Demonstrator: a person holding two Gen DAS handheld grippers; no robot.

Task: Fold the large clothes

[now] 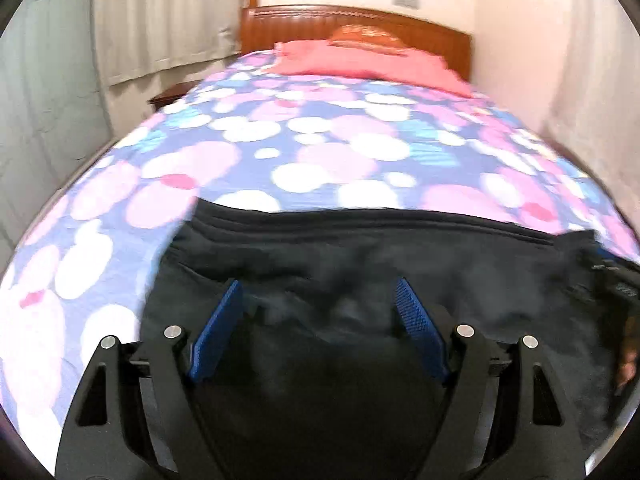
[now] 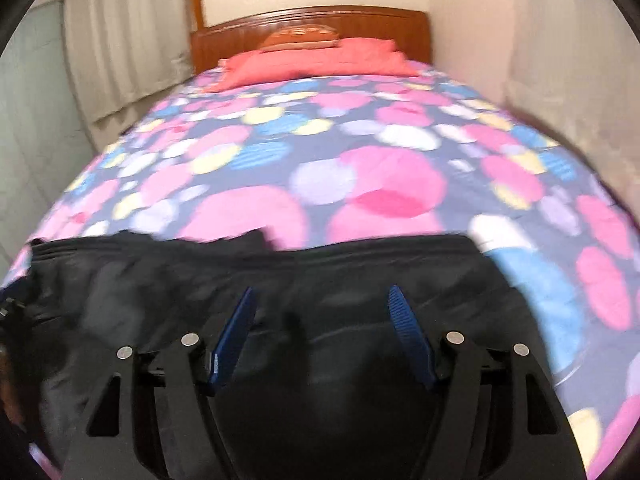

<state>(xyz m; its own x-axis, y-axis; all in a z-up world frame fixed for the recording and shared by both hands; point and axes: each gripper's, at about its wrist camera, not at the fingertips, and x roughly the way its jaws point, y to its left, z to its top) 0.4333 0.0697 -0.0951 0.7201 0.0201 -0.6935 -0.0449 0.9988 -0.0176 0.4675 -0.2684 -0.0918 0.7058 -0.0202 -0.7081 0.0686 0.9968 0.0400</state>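
Your left claw (image 1: pixel 320 300) hangs released over the black fabric garment (image 1: pixel 360 272), its blue ribbed pads spread wide with nothing pinched between them. Your right claw (image 2: pixel 320 304) is likewise released, its blue pads parted above the same dark cloth (image 2: pixel 340 280), gripping nothing.

The garment lies spread across the near end of the bed, on the bedspread printed with pink, white and blue circles (image 1: pixel 320 152). Its far edge runs as a stitched band across both views, roughly straight, with a small rumpled peak near the middle in the right wrist view. In the left wrist view the cloth reaches to the right edge, where part of your other claw's black body shows; in the right wrist view it reaches to the left edge.

At the far end of the bed a pink pillow (image 2: pixel 312 62) lies flat against the brown wooden headboard (image 2: pixel 312 28), with a brown patterned cushion on it. Pale curtains (image 1: pixel 160 16) hang left of the bed. Both views are blurred.
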